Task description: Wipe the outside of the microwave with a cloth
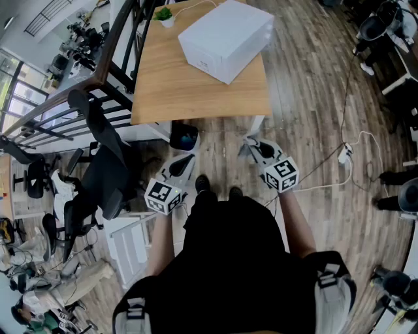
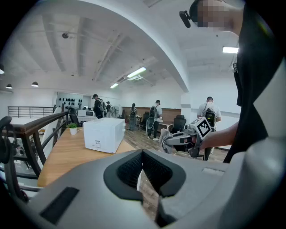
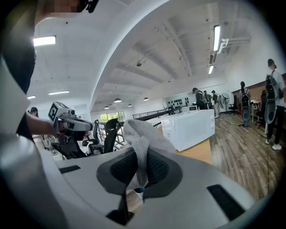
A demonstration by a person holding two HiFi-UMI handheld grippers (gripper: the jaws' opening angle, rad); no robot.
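Note:
A white microwave [image 1: 225, 39] stands on the far part of a wooden table [image 1: 170, 91]; it also shows in the left gripper view [image 2: 103, 134] and the right gripper view [image 3: 190, 127]. My right gripper [image 3: 140, 167] is shut on a grey cloth [image 3: 140, 141] that sticks up from its jaws. In the head view that gripper [image 1: 253, 147] hovers just short of the table's near edge, cloth [image 1: 250, 143] at its tip. My left gripper [image 1: 185, 160] is beside it, jaws shut with nothing between them [image 2: 142, 154].
A small potted plant [image 1: 164, 15] sits at the table's far left corner. A black office chair [image 1: 104, 163] and a railing [image 1: 78, 91] are on the left. A dark bin [image 1: 184, 138] is under the table. A cable with a power strip [image 1: 344, 153] lies on the floor at right.

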